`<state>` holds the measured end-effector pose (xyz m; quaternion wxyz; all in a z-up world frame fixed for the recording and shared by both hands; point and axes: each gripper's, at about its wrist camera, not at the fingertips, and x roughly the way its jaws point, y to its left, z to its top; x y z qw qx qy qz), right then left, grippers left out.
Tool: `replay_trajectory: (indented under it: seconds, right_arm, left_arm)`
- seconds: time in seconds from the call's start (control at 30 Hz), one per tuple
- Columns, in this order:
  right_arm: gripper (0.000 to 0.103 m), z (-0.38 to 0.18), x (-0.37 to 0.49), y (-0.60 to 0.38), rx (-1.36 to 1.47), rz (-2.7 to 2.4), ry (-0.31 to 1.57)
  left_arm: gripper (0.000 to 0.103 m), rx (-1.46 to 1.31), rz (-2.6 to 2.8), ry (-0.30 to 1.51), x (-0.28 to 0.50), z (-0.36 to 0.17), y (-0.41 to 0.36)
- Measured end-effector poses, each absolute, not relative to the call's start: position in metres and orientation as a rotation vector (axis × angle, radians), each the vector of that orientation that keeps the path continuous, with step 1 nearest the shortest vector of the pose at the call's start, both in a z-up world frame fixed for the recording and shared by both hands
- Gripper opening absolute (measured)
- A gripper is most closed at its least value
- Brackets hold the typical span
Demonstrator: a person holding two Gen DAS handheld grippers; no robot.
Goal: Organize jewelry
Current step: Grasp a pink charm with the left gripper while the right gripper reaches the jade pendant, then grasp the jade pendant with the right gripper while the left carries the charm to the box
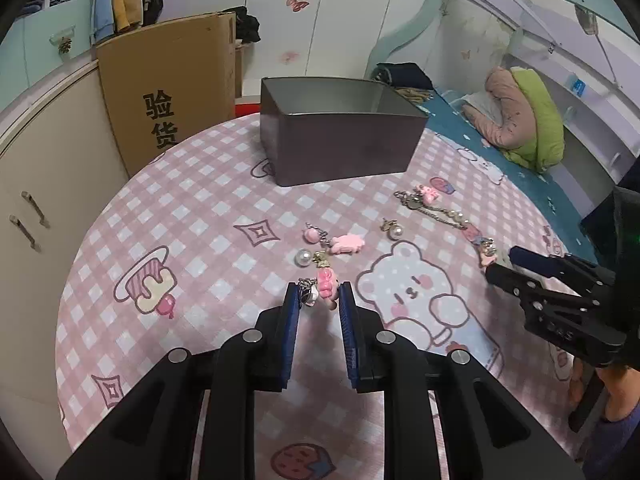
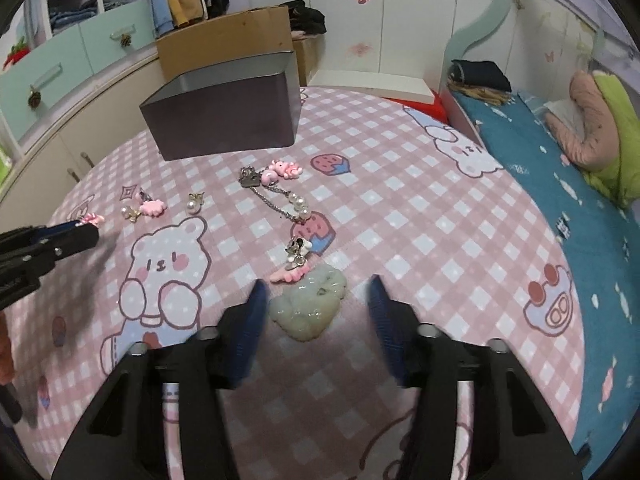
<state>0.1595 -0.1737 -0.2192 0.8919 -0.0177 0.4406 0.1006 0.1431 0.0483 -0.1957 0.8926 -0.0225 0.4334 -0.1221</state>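
Note:
A dark open tin box [image 1: 340,136] stands at the back of the pink checked tablecloth [image 1: 200,208]; it also shows in the right wrist view [image 2: 224,116]. My left gripper [image 1: 320,300] is open, its fingers on either side of a small pink charm [image 1: 326,286]. Beyond it lie a pearl earring [image 1: 303,257] and a pink cloud charm [image 1: 348,243]. My right gripper [image 2: 316,296] is open around a pale green jelly-like pendant [image 2: 310,306] on a chain of pearls and pink charms [image 2: 280,196]. The chain also shows in the left wrist view [image 1: 440,212].
A cardboard box [image 1: 168,92] leans behind the table at left, beside cream cabinets [image 1: 48,184]. A bed with a blue sheet [image 2: 560,184] and pink-green bedding [image 1: 524,120] lies to the right. Another pearl earring [image 2: 195,203] lies mid-table.

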Motion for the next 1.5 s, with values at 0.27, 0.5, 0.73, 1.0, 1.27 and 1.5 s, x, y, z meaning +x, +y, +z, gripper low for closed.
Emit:
replay_trajectory:
  seconds: [0.27, 0.5, 0.73, 1.0, 1.27, 1.5]
  right_arm:
    - [0.039, -0.217, 0.149, -0.186, -0.015, 0.218, 0.915]
    - [0.039, -0.203, 0.142, -0.194, 0.013, 0.22, 0.882]
    - [0.039, -0.173, 0.151, -0.192, 0.026, 0.255, 0.825]
    - [0.039, -0.137, 0.19, -0.169, 0.025, 0.319, 0.751]
    - [0.039, -0.114, 0.256, -0.142, 0.041, 0.364, 0.72]
    - [0.039, -0.126, 0.307, -0.12, 0.052, 0.394, 0.768]
  left_arm:
    - [0.018, -0.061, -0.293, 0.875, 0.136, -0.184, 0.045]
    - [0.018, -0.062, -0.336, 0.847, 0.131, -0.171, 0.037]
    - [0.018, -0.07, -0.378, 0.8, 0.139, -0.148, 0.031]
    - [0.018, -0.043, -0.386, 0.739, 0.174, -0.118, 0.027]
    - [0.018, -0.025, -0.344, 0.755, 0.242, -0.106, 0.029]
    - [0.019, 0.042, -0.28, 0.829, 0.288, -0.128, 0.029]
